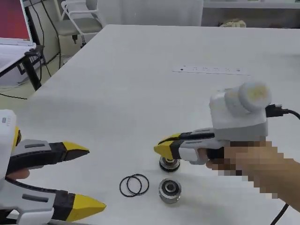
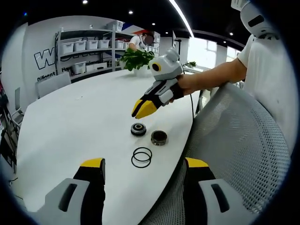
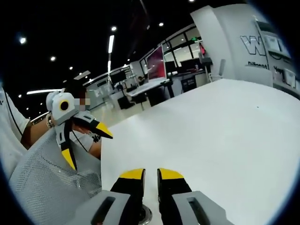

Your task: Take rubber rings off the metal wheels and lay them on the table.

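1. Two rubber rings [image 1: 134, 184] lie overlapped on the bench [image 1: 140, 84], between the two tools and beside a wheel [image 1: 169, 190] that looks bare.
2. The right tool [image 1: 161, 149], its jaws drawn almost together and pinching nothing visible, hovers just above the other wheel [image 1: 169, 164]. That one appears to carry dark rubber, probably the work left.
3. The left tool [image 1: 93, 177] is spread, well apart from both wheels.

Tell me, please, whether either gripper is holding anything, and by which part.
Nothing is held. The left gripper is open and empty; the right gripper hovers over a metal wheel, not gripping it.
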`<state>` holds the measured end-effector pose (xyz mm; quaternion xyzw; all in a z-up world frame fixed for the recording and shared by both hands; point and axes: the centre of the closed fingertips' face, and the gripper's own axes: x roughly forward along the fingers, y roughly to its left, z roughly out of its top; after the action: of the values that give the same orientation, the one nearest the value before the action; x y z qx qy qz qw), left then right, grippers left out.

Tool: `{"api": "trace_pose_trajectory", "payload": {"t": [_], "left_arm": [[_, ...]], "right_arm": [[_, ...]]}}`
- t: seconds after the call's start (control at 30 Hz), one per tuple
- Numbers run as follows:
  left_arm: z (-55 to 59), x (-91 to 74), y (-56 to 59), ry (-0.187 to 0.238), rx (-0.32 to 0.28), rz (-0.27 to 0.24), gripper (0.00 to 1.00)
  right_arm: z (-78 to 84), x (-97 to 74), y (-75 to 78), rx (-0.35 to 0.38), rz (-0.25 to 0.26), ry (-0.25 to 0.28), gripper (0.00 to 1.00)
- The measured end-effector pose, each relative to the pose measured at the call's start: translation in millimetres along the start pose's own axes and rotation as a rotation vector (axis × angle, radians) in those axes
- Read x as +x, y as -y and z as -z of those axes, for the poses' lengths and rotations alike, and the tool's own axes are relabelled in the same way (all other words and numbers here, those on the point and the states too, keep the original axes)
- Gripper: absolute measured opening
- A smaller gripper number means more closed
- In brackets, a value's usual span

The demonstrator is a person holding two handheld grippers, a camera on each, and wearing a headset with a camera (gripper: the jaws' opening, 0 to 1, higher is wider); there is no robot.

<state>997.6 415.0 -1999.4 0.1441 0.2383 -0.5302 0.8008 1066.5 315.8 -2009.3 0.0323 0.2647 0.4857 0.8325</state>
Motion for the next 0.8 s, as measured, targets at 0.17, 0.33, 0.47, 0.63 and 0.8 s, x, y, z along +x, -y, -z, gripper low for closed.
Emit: {"api": "trace_pose_trajectory", "payload": {"t": [0.17, 0.33, 0.47, 0.63, 0.8], "left_arm": [[-12.1, 0.3, -5.3, 0.009, 0.024, 0.002, 0.64], [-26.4, 3.9, -7.4, 0.012, 0.066, 0.015, 0.64], [-39.5, 7.9, -9.4, 0.012, 0.107, 0.031, 0.64], [-58.0, 16.2, -13.6, 0.014, 0.164, 0.046, 0.64], [-79.9, 27.5, -23.0, 0.023, 0.26, 0.028, 0.63]], "right_arm": [[-9.1, -11.4, 11.2, 0.012, 0.019, 0.051, 0.08], [-6.8, -17.4, 15.8, -0.045, 0.033, 0.043, 0.09], [-1.5, -19.0, 17.7, -0.093, 0.039, 0.024, 0.09], [8.4, -19.5, 20.9, -0.114, 0.04, -0.002, 0.09], [18.4, -18.6, 23.3, -0.145, 0.03, -0.037, 0.09]]}}
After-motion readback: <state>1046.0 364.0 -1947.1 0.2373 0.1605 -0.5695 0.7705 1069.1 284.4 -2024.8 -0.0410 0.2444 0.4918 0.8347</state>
